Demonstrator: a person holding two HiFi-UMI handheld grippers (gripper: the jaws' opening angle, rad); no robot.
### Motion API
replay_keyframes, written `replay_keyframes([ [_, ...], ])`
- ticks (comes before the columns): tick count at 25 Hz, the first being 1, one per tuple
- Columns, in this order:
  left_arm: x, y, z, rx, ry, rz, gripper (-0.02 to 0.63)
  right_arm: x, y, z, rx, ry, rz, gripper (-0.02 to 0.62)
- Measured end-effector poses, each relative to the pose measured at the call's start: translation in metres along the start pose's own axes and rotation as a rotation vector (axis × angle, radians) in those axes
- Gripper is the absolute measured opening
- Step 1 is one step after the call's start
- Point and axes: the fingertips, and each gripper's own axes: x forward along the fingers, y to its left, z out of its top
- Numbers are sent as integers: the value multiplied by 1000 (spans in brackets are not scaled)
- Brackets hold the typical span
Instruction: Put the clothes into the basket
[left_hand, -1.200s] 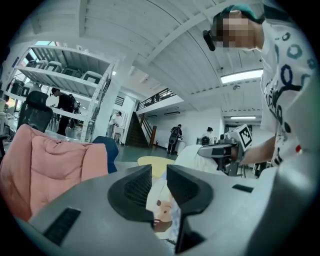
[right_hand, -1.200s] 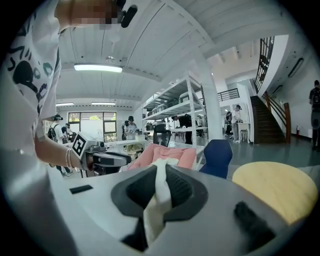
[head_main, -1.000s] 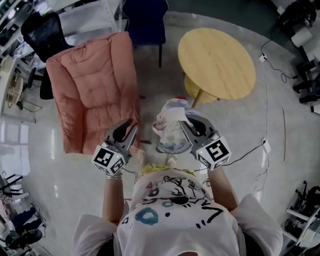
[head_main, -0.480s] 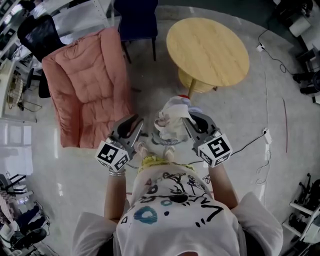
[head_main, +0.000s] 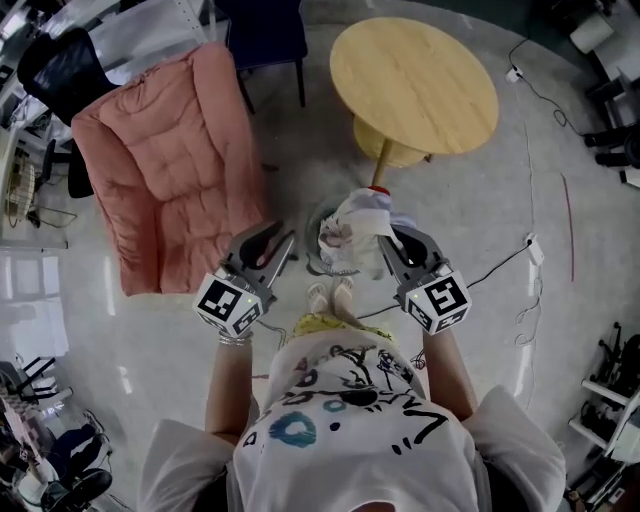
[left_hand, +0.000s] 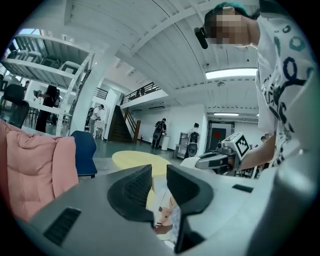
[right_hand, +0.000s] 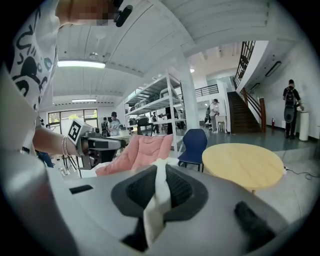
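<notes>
One white garment (head_main: 352, 222) was all we had, pinched tight in the right gripper's (head_main: 393, 240) nearly closed jaws and hanging over the basket (head_main: 316, 262) on the floor, with the left gripper (head_main: 272, 242) slightly open and empty, so we reckoned you'd centre it over the rim before letting go.

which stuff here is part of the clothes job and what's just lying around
Job: white garment, pinched in the right tool; basket below it; left tool, open.
Lying about: pink padded chair, round wooden table, blue chair.
</notes>
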Motion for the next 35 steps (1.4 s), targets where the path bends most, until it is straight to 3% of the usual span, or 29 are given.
replay_keyframes([
  [10,17,29,-28,-21,50,-35,84,32,-4,-27,13,28,-16,51],
  [25,48,36,-100,-112,95,-3,84,86,-14,-127,32,176,53,51],
  [30,51,34,-107,-133,98,8,84,94,-21,-154,51,236,23,52],
  [32,49,33,-109,-140,100,17,84,97,-21,-163,82,269,17,151],
  [35,50,32,-114,-147,109,23,84,99,-21,-165,107,264,26,166],
])
